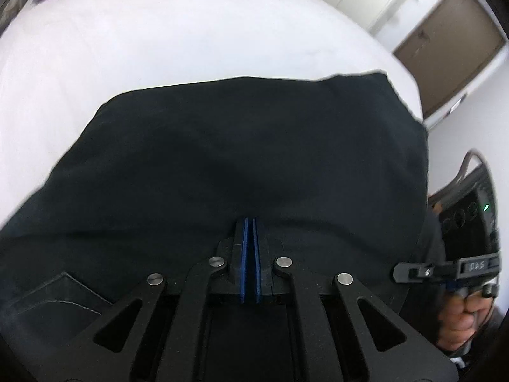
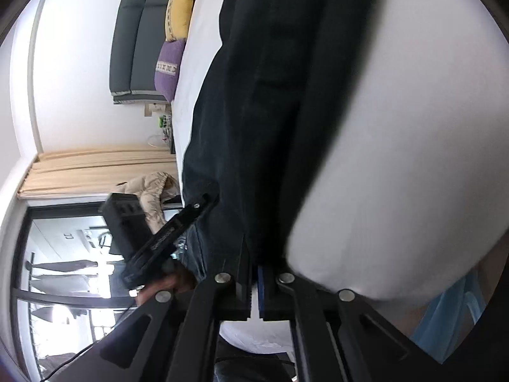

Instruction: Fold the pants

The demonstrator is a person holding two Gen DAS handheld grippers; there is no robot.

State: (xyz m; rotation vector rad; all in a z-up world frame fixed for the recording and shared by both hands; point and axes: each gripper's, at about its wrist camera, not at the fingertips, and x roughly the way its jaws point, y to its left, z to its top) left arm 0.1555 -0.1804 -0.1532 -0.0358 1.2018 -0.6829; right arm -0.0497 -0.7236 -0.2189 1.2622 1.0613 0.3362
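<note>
The dark pants [image 1: 241, 146] lie spread on the white bed [image 1: 159, 41], and one part hangs toward the bed's edge. The left gripper [image 1: 250, 222] has its blue pads pressed together on the cloth near the waist. The right gripper [image 2: 254, 254] is also clamped on an edge of the pants. To fold well, both grippers should probably rise together and keep the edge tight. The bed has much free white surface beyond the pants; the purple pillow [image 2: 167, 67] is well apart.
</note>
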